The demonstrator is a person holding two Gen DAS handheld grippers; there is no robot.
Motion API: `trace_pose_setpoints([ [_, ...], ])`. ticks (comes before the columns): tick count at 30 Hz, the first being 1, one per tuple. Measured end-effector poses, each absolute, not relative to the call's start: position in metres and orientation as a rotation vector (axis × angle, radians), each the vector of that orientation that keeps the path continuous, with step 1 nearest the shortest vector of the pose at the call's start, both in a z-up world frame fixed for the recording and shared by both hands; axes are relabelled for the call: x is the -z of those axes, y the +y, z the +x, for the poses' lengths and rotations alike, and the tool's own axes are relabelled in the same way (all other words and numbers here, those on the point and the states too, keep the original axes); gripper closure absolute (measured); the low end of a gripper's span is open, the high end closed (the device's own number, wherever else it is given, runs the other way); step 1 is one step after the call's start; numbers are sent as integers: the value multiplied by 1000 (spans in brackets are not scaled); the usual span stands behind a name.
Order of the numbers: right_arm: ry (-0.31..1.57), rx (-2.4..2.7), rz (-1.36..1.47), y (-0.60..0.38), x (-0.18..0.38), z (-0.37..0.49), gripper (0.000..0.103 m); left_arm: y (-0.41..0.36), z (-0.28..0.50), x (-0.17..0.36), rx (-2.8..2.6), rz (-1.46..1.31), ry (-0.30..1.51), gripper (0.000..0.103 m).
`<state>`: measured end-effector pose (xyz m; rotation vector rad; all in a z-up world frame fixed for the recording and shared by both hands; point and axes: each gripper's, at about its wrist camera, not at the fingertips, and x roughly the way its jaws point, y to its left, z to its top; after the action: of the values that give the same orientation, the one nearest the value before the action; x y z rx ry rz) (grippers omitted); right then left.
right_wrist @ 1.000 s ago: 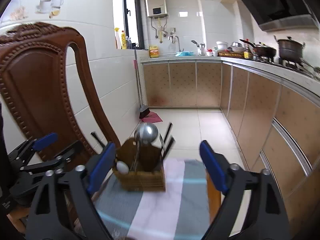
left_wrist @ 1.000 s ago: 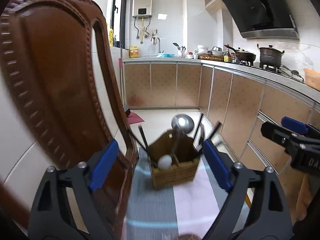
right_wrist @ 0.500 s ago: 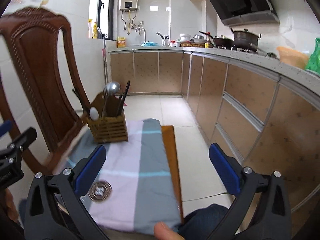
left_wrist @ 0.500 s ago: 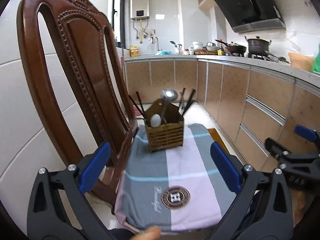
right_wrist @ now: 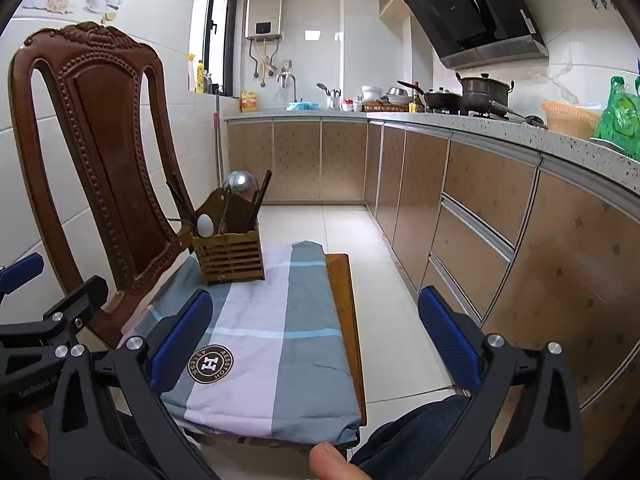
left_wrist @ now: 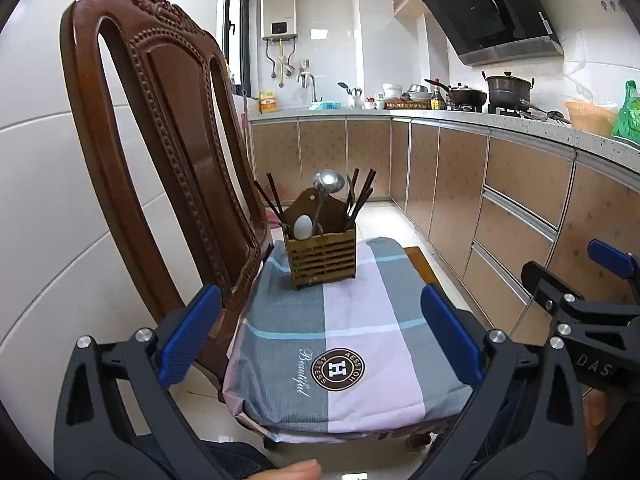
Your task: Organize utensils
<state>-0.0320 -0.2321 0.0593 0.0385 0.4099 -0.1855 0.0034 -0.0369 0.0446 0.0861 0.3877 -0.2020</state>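
Utensils all upright in holder on chair cloth; nothing loose; task looks finished. Both hand-held grippers, left and right, released, empty.

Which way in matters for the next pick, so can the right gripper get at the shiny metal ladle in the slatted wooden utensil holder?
Probably yes. The right gripper is open and empty, and only flat checked cloth lies between it and the holder. The ladle stands tallest, though dark chopsticks crowd it.

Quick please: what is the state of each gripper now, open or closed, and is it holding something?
Left gripper: jaws open, holding nothing.
Right gripper: jaws open, holding nothing.
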Motion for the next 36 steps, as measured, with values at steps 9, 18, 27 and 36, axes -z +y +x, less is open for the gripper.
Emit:
trace_pose_setpoints([
  [9,386,193,20,-228,-67,-41,3,-34,-1,-50,204,82,371,4],
  [18,376,197,-3,-221,-69,-44,3,-32,-3,-51,195,74,368,4],
  [27,374,196,-5,-219,-69,-44,3,-31,-2,-51,196,74,368,4],
  [36,372,190,-12,-218,-71,-45,3,-32,-2,-50,187,69,373,4],
])
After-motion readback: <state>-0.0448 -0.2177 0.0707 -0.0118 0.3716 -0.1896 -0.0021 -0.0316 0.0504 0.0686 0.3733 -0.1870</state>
